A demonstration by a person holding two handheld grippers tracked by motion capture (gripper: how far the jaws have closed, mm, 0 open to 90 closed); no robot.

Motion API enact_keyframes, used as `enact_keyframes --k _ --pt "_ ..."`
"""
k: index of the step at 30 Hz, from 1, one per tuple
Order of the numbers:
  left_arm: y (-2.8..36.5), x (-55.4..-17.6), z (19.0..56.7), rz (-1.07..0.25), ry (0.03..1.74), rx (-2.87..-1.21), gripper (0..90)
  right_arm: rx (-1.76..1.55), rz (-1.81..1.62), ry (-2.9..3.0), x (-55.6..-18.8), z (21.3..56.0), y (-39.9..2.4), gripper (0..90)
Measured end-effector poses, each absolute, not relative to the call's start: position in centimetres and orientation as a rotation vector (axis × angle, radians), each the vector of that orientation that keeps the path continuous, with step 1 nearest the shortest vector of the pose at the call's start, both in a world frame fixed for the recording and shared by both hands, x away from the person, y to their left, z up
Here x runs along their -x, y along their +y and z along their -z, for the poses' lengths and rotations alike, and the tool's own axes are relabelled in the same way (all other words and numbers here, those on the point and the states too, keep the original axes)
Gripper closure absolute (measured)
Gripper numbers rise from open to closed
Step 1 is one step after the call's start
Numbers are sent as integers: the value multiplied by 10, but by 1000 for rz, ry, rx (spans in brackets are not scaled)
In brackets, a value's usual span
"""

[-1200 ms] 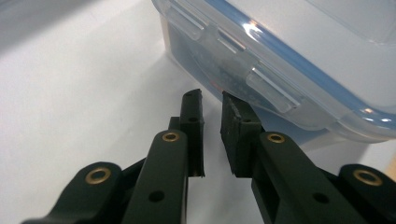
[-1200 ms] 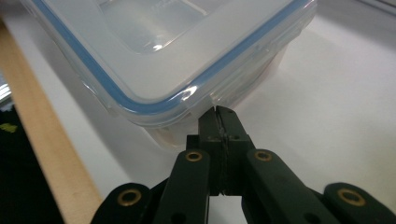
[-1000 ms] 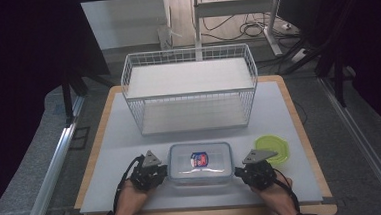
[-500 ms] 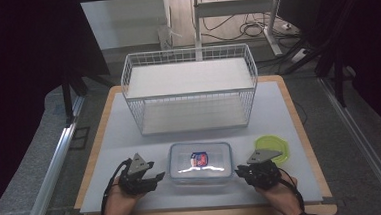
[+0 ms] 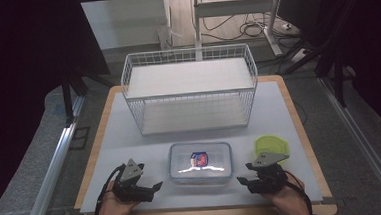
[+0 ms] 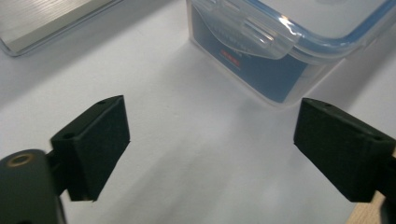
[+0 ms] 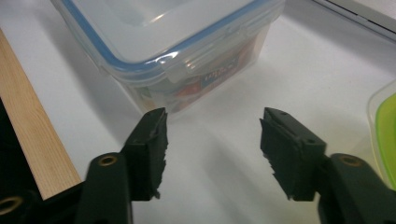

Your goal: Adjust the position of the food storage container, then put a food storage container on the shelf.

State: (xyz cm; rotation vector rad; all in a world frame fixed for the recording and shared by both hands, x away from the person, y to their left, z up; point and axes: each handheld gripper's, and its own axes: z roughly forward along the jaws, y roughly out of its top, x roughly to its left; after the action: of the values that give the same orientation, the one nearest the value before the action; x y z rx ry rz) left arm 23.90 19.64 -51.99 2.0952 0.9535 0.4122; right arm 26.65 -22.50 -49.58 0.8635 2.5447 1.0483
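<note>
A clear plastic container (image 5: 200, 162) with a blue-sealed lid stands near the table's front edge, a red and blue packet inside it. My left gripper (image 5: 153, 186) lies just left of it, pointing at its left end. Its jaws have just been opening and stand wide apart with nothing between them. In the left gripper view the container (image 6: 280, 42) and its side latch sit beyond the left gripper (image 6: 210, 140). My right gripper (image 5: 244, 182) lies just right of the container; its jaws have also just been opening and are empty. In the right gripper view the container (image 7: 177, 42) is ahead of the right gripper (image 7: 212, 135).
A white wire basket (image 5: 190, 87) stands at the back middle of the white table mat. A green lid (image 5: 271, 146) lies right of the container, beside my right gripper. The wooden table edge (image 7: 32, 126) runs close to the hands.
Both grippers have drawn back from the container's ends and their jaws have opened. The left hand has shifted to the left. The container has stayed in place.
</note>
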Motion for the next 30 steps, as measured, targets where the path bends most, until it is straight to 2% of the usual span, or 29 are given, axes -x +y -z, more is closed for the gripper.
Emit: enact_keyframes --k 6,16,24,30 --pt "196 -239 518 -399 925 -2081 64 -891 -1078 2533 -267 495 -225 316" --pt "198 -244 518 -394 915 -2072 57 -1006 -1144 2540 -271 490 -231 310" --pt "194 -251 501 -278 912 -2047 82 -1042 -1171 2549 -275 484 -230 290" --pt "182 -262 493 -266 890 -2065 44 -1046 -1235 2550 -281 474 -223 267"
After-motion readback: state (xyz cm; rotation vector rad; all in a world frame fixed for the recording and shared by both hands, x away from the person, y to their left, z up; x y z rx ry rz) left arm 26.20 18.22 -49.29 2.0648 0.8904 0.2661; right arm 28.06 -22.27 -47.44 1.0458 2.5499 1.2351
